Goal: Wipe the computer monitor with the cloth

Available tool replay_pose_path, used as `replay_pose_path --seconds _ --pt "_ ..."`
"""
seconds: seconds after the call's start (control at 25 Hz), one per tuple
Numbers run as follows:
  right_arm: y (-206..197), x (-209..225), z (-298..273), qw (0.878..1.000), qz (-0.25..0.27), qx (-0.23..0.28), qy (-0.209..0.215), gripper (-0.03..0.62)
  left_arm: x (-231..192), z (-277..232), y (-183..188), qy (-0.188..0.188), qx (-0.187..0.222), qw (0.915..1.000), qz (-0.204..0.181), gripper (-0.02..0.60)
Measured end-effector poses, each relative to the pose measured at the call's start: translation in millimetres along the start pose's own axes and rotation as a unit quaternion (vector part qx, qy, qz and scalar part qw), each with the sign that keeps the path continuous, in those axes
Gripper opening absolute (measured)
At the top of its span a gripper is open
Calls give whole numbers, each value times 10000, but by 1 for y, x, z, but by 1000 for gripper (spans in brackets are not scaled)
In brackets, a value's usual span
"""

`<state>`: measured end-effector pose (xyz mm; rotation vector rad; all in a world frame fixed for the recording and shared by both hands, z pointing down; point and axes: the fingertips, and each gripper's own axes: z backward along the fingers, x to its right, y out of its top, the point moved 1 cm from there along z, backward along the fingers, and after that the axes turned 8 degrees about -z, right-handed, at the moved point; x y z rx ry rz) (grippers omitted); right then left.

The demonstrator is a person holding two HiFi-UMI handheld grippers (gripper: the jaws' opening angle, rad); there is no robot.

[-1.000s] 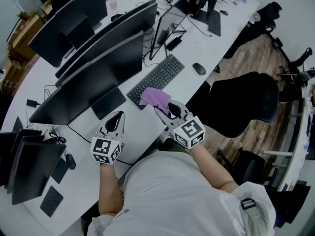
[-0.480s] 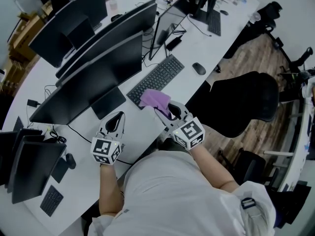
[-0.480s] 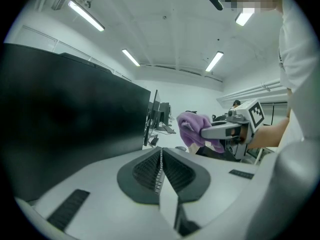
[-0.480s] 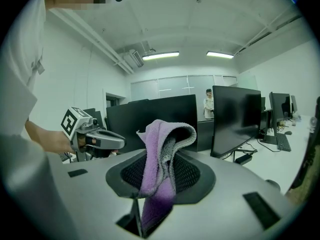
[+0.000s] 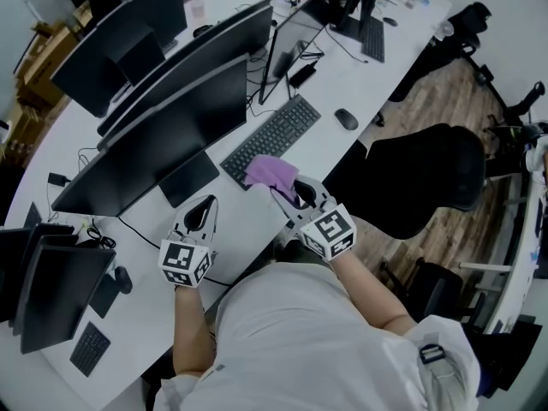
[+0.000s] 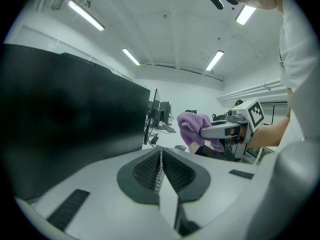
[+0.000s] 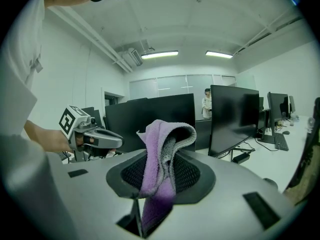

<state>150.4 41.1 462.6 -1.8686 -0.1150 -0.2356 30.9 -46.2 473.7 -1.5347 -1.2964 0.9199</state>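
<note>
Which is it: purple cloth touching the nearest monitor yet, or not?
Apart. The left gripper view shows open room between the cloth, clamped in the right gripper, and the monitor. Head view: desk shows between them.

Left gripper (image 6: 160, 156) jaws together beside monitor (image 6: 65, 119); right gripper (image 6: 206, 132) holds cloth (image 6: 191, 124)

Two grippers, the left gripper (image 5: 205, 202) and right gripper (image 5: 287, 191); one purple cloth (image 5: 272, 172); at least five monitors (image 5: 163, 144); three keyboards (image 5: 272, 137).
</note>
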Motion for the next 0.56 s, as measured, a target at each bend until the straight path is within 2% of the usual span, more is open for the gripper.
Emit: replay_pose_path --seconds 0.56 --pt "-4 2 3 10000 -40 -43 -38 121 2 2 0 18 -29 10000 15 2"
